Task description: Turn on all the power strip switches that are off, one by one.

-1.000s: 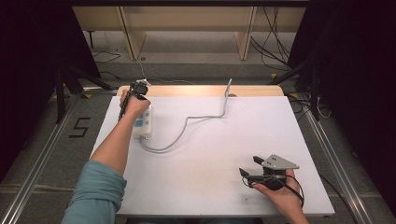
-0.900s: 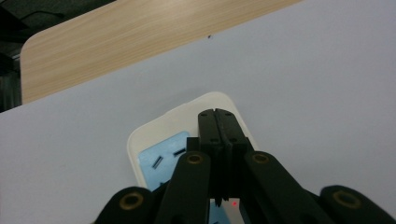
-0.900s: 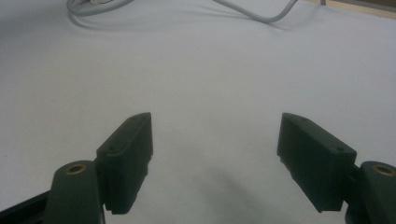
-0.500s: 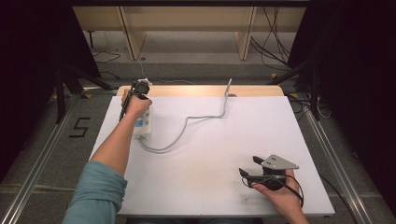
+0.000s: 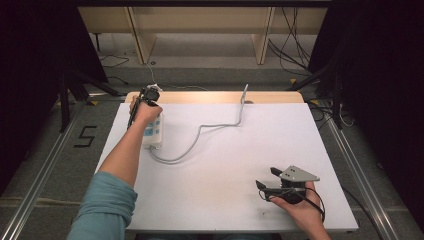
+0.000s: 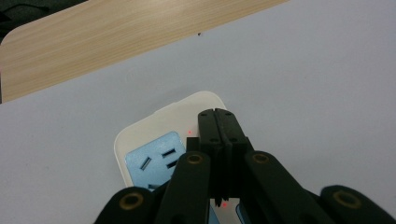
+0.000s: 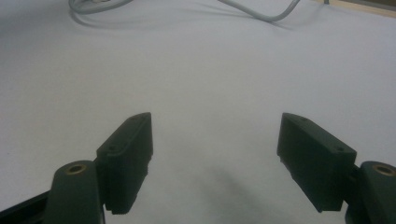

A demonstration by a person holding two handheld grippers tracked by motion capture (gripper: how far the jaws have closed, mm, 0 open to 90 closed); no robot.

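Nearest the person, the right gripper (image 5: 267,181) rests in the hand at the near right part of the white worktop (image 5: 260,145), lying low and pointing left across the bare surface. In the right gripper view its jaws stand wide apart with nothing between them, released, and the white sheet stretches away ahead of them. A black cable (image 5: 316,205) loops from it around the hand.

Farther off, towards the left side, a forearm in a teal sleeve (image 5: 102,207) reaches forward over the worktop to the white power strip (image 5: 153,131), which lies flat near the far left edge of the white sheet, its long side running away from the person. The left gripper (image 6: 218,116) comes down on the far end of that strip. In the left gripper view its jaws are pressed together, clenched with nothing held between them, and their tips rest on or just above the strip's white top face, just beside a blue socket (image 6: 158,161); whether they touch it cannot be told.

From the strip's near end a grey cord (image 5: 200,131) curves right, then runs away to the far edge, where a strip of bare wood (image 5: 210,97) shows beyond the white sheet.
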